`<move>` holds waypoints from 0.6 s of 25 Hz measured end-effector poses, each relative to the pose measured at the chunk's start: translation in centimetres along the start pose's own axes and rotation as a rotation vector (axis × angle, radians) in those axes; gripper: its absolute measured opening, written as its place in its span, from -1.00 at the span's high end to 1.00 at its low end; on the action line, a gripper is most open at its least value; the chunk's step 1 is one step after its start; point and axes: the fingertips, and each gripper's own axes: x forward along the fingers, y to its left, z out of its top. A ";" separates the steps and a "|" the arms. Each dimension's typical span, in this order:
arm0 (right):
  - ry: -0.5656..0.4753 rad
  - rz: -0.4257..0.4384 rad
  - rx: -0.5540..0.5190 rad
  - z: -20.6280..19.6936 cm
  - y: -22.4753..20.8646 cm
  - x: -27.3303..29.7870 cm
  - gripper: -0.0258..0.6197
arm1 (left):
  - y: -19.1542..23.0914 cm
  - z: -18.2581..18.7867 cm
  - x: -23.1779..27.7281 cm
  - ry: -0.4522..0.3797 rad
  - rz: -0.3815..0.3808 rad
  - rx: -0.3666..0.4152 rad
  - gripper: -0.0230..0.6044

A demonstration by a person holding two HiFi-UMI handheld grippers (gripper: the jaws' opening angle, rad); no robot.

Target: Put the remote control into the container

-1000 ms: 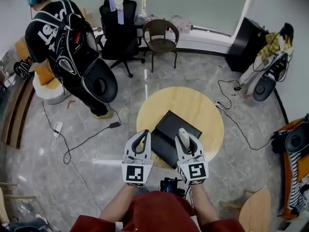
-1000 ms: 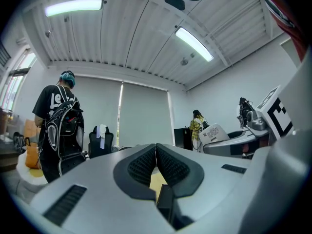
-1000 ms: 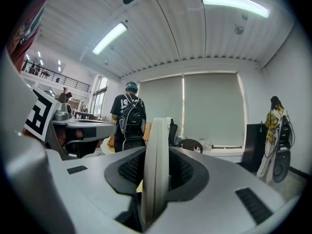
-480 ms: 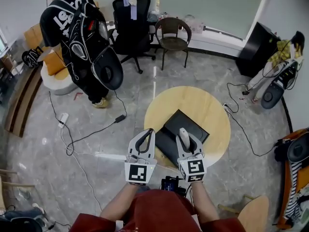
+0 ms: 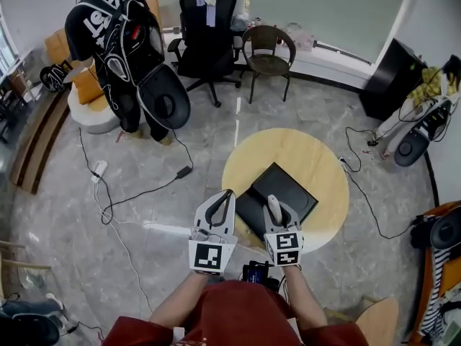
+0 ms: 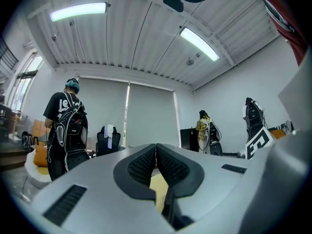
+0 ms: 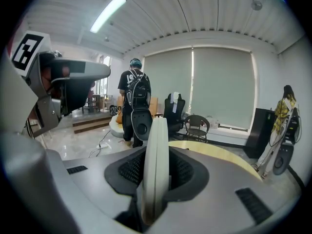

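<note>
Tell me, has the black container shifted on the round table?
No. The black container lies on the same near-left part of the round table; only the view shifted.

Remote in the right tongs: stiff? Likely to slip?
Probably rigid: the remote stands straight on edge in the right tongs, no sag. Its smooth rounded shell looks slippery, and it sticks out past the pads, so it may pivot. Likely light, being thin.

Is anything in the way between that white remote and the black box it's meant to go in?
Nothing visible. The right tool grips the remote at the box, with no object between them.
</note>
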 end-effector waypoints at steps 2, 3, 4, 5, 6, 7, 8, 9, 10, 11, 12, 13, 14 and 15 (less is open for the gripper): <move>0.022 0.006 0.004 -1.0 0.3 0.3 0.55 | 0.0 0.1 -0.1 -0.004 0.002 0.001 0.87; 0.034 0.011 0.004 -1.5 0.4 0.5 0.55 | 0.1 0.1 -0.1 -0.005 0.005 -0.002 0.87; 0.046 0.015 0.002 -1.9 0.6 0.8 0.55 | 0.3 0.1 -0.1 -0.006 0.009 -0.004 0.87; 0.059 0.019 0.000 -2.2 0.7 1.0 0.55 | 0.5 0.2 -0.1 -0.009 0.012 -0.004 0.87; 0.073 0.023 -0.001 -2.5 0.8 1.3 0.55 | 0.6 0.3 -0.2 -0.011 0.015 -0.003 0.87; 0.089 0.026 -0.001 -2.9 0.9 1.5 0.55 | 0.7 0.4 -0.2 -0.012 0.018 -0.001 0.87; 0.105 0.029 -0.002 -3.2 1.0 1.7 0.55 | 0.7 0.5 -0.3 -0.012 0.020 0.000 0.87; 0.122 0.031 -0.006 -3.6 1.0 1.9 0.55 | 0.8 0.5 -0.4 -0.011 0.023 0.000 0.87; 0.139 0.033 -0.009 -4.1 1.0 2.2 0.55 | 0.9 0.6 -0.5 -0.010 0.027 -0.001 0.87; 0.156 0.037 -0.011 -4.5 1.0 2.5 0.55 | 1.0 0.6 -0.6 -0.008 0.031 -0.002 0.87; 0.171 0.044 -0.013 -4.8 1.1 2.9 0.55 | 1.2 0.6 -0.7 -0.008 0.035 -0.003 0.87; 0.185 0.051 -0.016 -5.1 1.2 3.2 0.55 | 1.3 0.7 -0.7 -0.008 0.039 -0.003 0.87; 0.198 0.058 -0.022 -5.4 1.3 3.6 0.55 | 1.5 0.7 -0.8 -0.010 0.044 -0.005 0.87; 0.212 0.065 -0.028 -5.7 1.5 3.9 0.55 | 1.7 0.8 -0.9 -0.013 0.049 -0.007 0.87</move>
